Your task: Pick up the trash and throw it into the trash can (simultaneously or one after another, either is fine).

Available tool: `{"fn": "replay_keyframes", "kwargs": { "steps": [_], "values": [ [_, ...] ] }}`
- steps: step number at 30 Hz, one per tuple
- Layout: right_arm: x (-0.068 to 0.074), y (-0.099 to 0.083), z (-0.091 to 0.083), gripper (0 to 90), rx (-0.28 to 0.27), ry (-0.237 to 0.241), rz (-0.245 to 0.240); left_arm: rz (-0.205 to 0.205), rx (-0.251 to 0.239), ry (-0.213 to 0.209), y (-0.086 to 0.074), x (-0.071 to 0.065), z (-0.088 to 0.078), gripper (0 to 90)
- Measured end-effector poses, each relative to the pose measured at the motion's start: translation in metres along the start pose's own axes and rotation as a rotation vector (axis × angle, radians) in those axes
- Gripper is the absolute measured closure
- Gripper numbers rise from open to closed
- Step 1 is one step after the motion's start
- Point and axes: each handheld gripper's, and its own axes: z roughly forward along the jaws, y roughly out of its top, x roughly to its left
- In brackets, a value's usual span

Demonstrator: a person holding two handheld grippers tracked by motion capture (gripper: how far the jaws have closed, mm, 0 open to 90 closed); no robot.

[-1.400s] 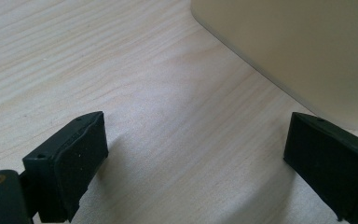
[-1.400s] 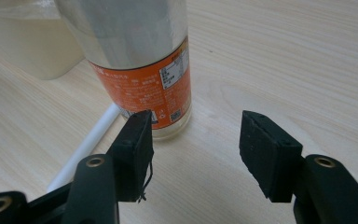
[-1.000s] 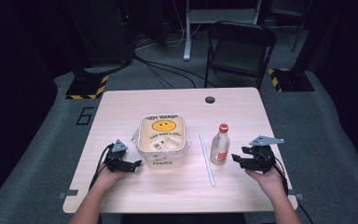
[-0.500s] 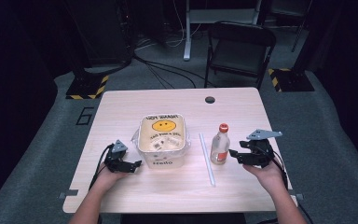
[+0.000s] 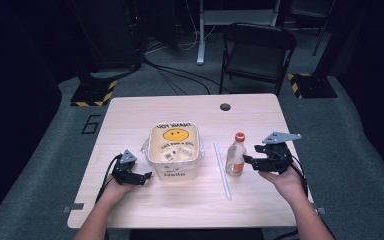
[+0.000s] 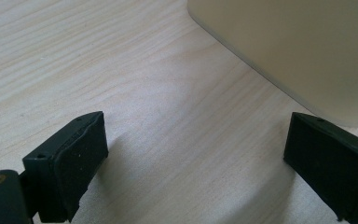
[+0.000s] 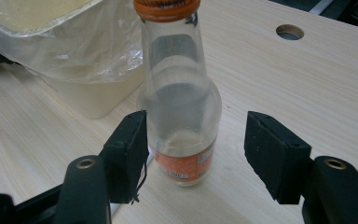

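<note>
Right hand-held gripper had lifted and edged toward the bottle, jaws just opening, spread and pressing nothing. Bottle stood upright on the bench, right of the bin. Likely a grasp coming. Left hand-held gripper rested released near the bin.

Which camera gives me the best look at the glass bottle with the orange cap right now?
The right gripper view: the bottle stands close up, upright, with clear glass, orange cap and orange label, between the right tool's open jaws. The high view shows the bottle small, beside the straw and bin. The left gripper view faces the bin's wall.
</note>
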Motion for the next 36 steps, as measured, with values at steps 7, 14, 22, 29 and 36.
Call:
{"fn": "replay_keyframes", "kwargs": {
  "steps": [7, 14, 22, 29, 36],
  "values": [
    [0.001, 0.007, 0.002, 38.6, -0.007, 0.010, -0.005, 0.000, 0.000, 0.000, 0.000, 0.000, 0.000, 5.8],
    [0.002, 0.015, 0.002, 38.8, -0.020, 0.020, -0.006, 0.000, 0.000, 0.000, 0.000, 0.000, 0.000, 5.8],
    [0.004, 0.026, 0.003, 39.2, -0.040, 0.028, -0.007, 0.000, 0.000, 0.000, 0.000, 0.000, 0.000, 5.8],
    [0.005, 0.032, 0.008, 39.4, -0.036, 0.034, -0.007, -0.002, 0.004, -0.003, 0.000, 0.000, 0.000, 5.8],
    [0.004, 0.038, 0.013, 39.7, -0.037, 0.039, -0.003, 0.001, 0.002, -0.001, 0.000, 0.000, 0.000, 5.8]
  ]
}}
